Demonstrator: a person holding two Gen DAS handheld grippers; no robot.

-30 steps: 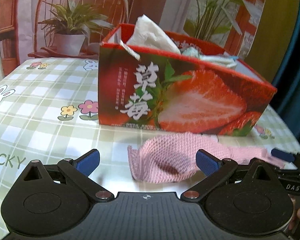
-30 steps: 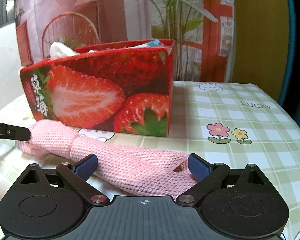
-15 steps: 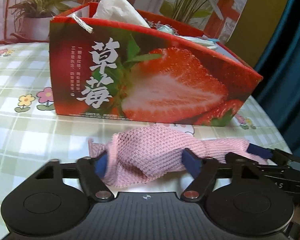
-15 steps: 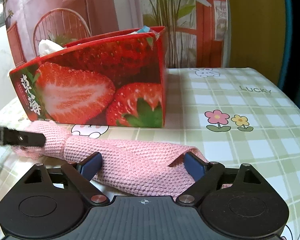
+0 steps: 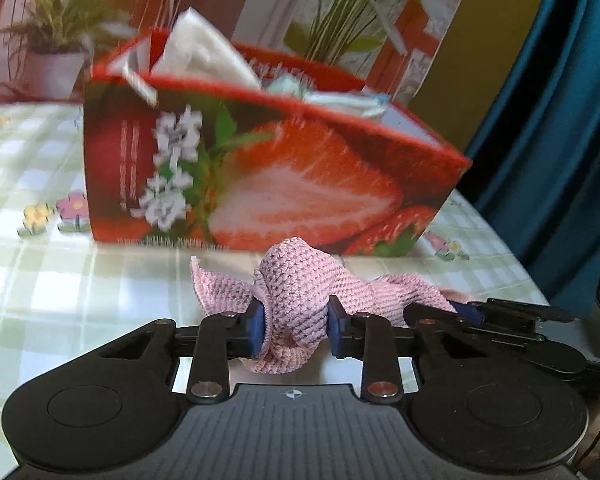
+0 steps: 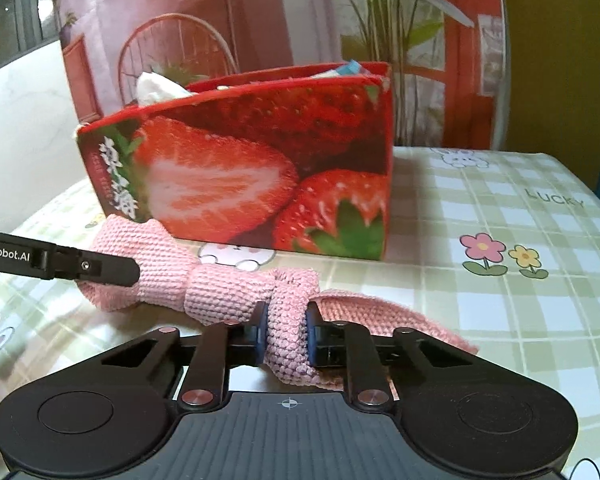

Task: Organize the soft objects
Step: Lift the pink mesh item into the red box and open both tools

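Observation:
A pink knitted cloth (image 5: 300, 280) lies stretched along the table in front of a red strawberry-print box (image 5: 300, 184). My left gripper (image 5: 298, 326) is closing its jaws on the cloth's left end, and the blue pads squeeze a bunched fold. In the right wrist view my right gripper (image 6: 286, 336) is closing on the other end of the cloth (image 6: 220, 292), its pads pinching a narrow fold. The left gripper's black finger (image 6: 60, 262) enters that view from the left and meets the cloth. The box (image 6: 240, 168) stands just behind.
White tissue (image 5: 204, 52) and other soft items stick out of the open box top. The table (image 6: 520, 300) has a green checked cover with flower prints. A potted plant (image 5: 56, 52) and a printed backdrop stand behind; a blue curtain (image 5: 560, 140) hangs at right.
Both grippers went from wide open around the cloth to closed on it, bunching it into folds. The left wrist view has shifted, and the box looks blurred.

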